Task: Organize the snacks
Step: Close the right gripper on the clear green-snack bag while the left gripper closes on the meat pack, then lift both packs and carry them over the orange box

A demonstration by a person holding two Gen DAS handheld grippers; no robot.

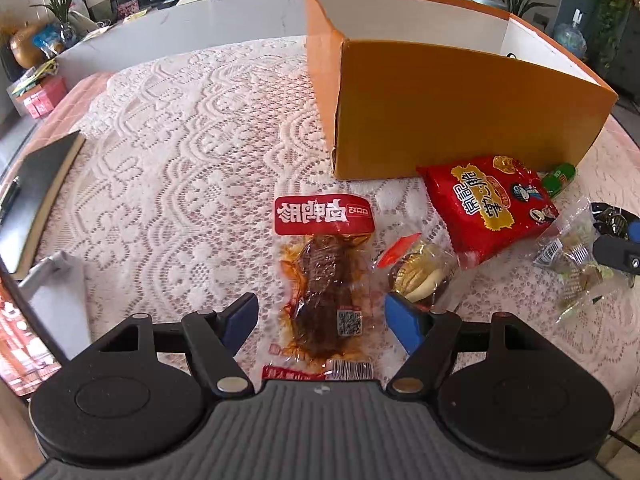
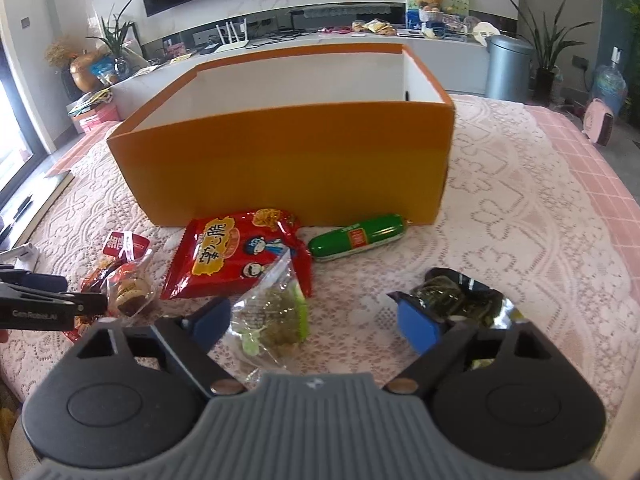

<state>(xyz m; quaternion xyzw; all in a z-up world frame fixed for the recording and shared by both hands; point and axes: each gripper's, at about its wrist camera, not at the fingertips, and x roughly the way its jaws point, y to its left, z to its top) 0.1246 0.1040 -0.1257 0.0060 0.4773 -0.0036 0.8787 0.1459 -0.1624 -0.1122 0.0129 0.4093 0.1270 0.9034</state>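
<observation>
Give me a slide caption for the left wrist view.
Open left gripper straddles a braised-meat pack on the lace tablecloth, orange box beyond.

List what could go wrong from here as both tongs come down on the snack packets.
1. The left tongs straddle the meat packet, but the right pad sits beside the pastry packet and may pinch it too.
2. The right tongs frame the clear green-snack packet; its slippery film could slide out.
3. The orange box has a tall near wall that lifted packets might snag on.
</observation>
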